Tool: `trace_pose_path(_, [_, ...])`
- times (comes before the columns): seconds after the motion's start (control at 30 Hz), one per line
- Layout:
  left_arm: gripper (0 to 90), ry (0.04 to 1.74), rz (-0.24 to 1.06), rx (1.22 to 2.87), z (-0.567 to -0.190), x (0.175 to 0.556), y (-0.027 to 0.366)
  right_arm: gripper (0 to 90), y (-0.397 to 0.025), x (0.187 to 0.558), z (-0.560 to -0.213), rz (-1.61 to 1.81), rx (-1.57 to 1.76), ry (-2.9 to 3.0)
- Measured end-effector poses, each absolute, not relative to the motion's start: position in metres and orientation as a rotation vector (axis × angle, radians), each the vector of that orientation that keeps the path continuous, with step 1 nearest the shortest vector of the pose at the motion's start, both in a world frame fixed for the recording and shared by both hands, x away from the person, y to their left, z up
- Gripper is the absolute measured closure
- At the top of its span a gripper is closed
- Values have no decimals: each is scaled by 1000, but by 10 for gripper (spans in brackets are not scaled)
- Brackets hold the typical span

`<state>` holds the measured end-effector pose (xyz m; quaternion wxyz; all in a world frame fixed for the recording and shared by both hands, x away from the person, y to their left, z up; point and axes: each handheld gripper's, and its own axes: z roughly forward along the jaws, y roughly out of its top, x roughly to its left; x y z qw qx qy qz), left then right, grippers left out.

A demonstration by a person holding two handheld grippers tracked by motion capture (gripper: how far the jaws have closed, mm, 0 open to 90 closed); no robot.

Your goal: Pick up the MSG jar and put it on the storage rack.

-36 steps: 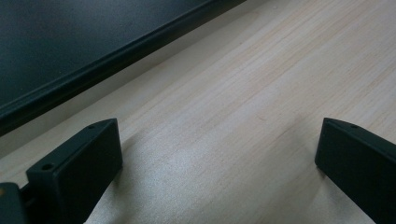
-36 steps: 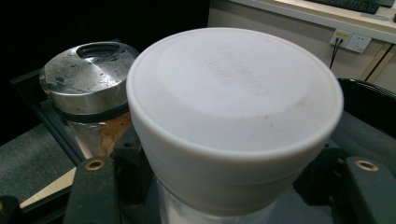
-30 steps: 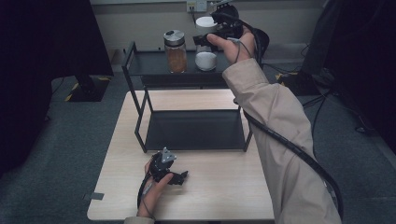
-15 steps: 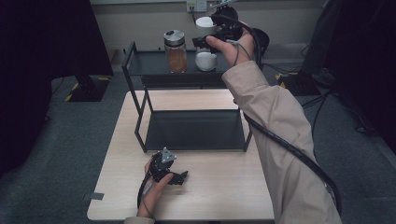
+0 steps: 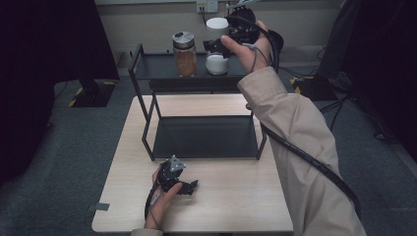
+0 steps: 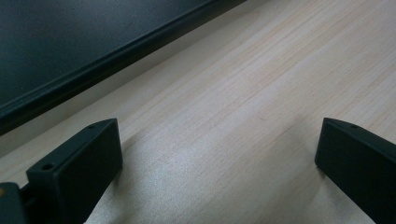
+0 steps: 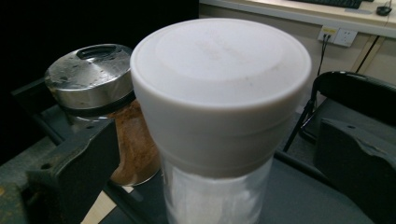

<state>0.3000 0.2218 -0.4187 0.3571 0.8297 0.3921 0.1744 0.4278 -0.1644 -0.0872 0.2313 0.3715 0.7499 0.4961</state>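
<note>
A: My left gripper [image 5: 189, 186] rests spread on the table [image 5: 236, 206], in front of the rack [image 5: 196, 73].

B: My right gripper [image 5: 212, 48] straddles the white-lidded jar [image 7: 219, 116] on the rack's top shelf, jaws apart. Closing off-centre could knock it into the brown spice jar [image 5: 185, 54] just beside it.

The white-lidded jar [image 7: 219, 121] stands upright on the top shelf [image 5: 162, 69] of the black metal rack, at the upper middle of the high view. Its lid is a broad, smooth white cap, screwed on and closed, with a faint raised ring on its flat top. Below the cap the body is clear and looks filled with a white powder or grain. In the right gripper view it takes up the centre of the frame, from the top edge down to the bottom. It sits just to the right of a brown-filled jar [image 5: 185, 54] with a metal lid, the two close together but apart.
</note>
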Motion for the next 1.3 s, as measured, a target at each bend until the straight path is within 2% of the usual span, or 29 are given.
trace_pose_path(1.3, [0, 1015, 449, 2139, -419, 300, 222, 4, -209, 398, -117, 1427, 997, 2092])
